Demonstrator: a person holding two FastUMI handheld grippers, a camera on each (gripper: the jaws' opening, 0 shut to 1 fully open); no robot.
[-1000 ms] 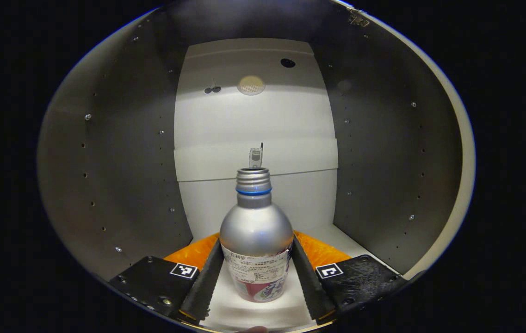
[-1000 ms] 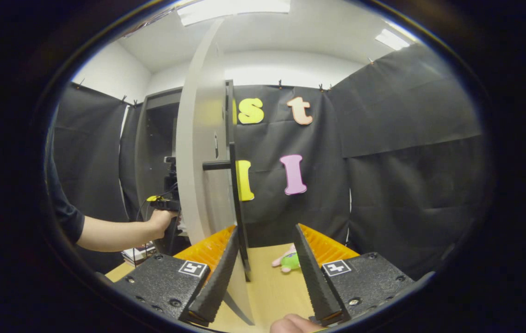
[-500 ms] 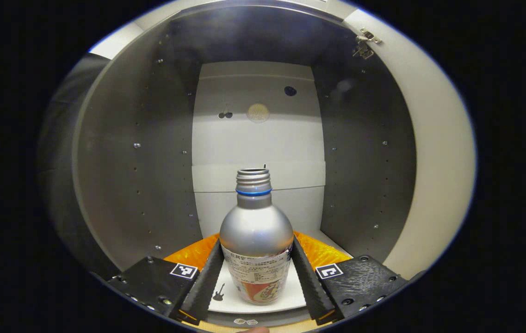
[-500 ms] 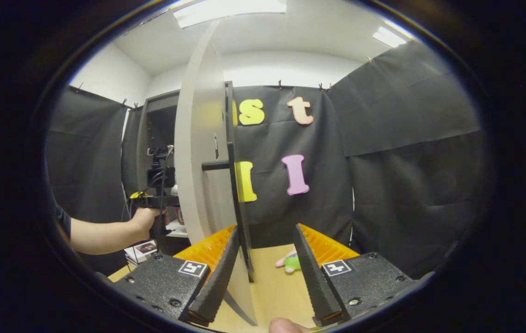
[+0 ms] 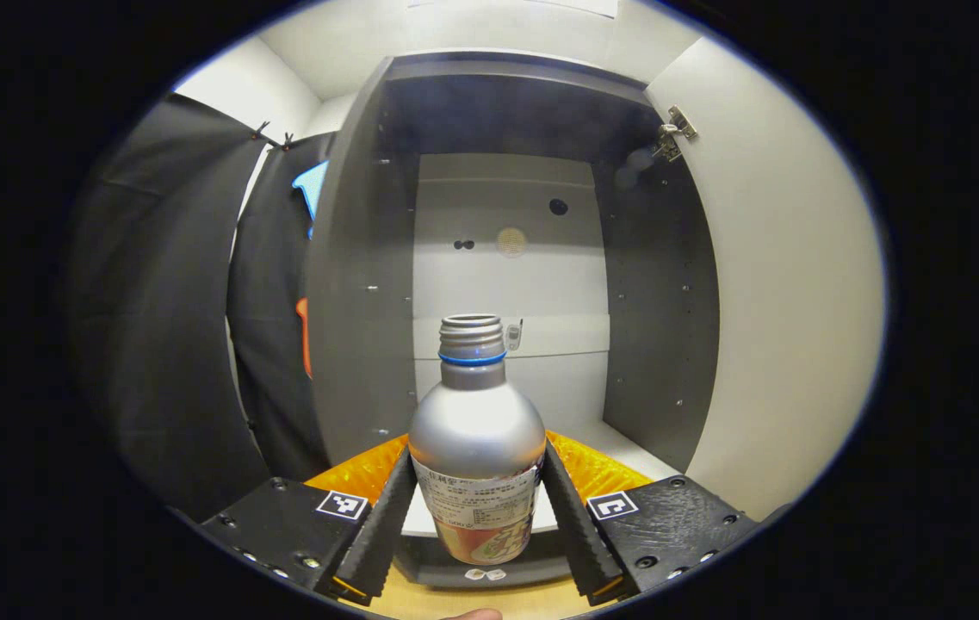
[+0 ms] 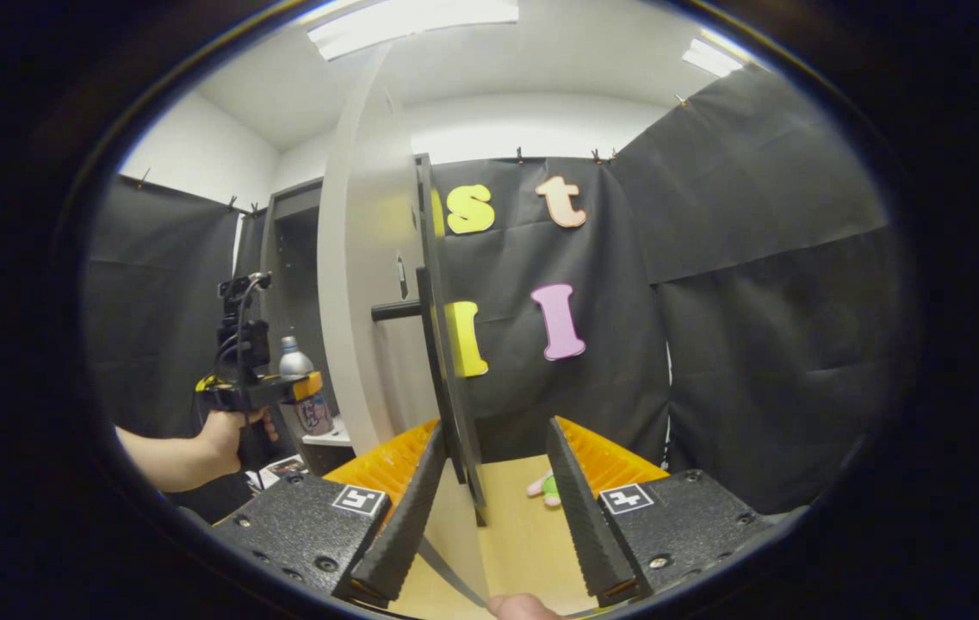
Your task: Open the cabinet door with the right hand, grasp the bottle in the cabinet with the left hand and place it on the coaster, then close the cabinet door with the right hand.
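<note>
A silver bottle [image 5: 476, 439] with a blue neck ring and no cap stands upright between my left gripper's [image 5: 478, 452] fingers, which press on its sides. It hangs just in front of the open dark grey cabinet [image 5: 364, 275], outside its floor. The white cabinet door [image 5: 786, 284] stands swung out on the right. In the right gripper view the door [image 6: 360, 301] is edge-on, and its black handle [image 6: 436, 344] runs down between the fingers of my open right gripper [image 6: 495, 426], close to the left one. Farther left a hand holds the left gripper [image 6: 252, 387] with the bottle [image 6: 300, 392].
A small green and pink plush toy [image 6: 548, 488] lies on the wooden table [image 6: 519, 534] beyond the door. Some booklets [image 6: 278, 469] lie low beside the cabinet. Black cloth walls surround the booth. The cabinet's white floor [image 5: 627, 443] holds nothing I can see.
My left gripper has drawn back out of the cabinet with the bottle held in it. The right gripper has stayed at the door handle, with the door open.
</note>
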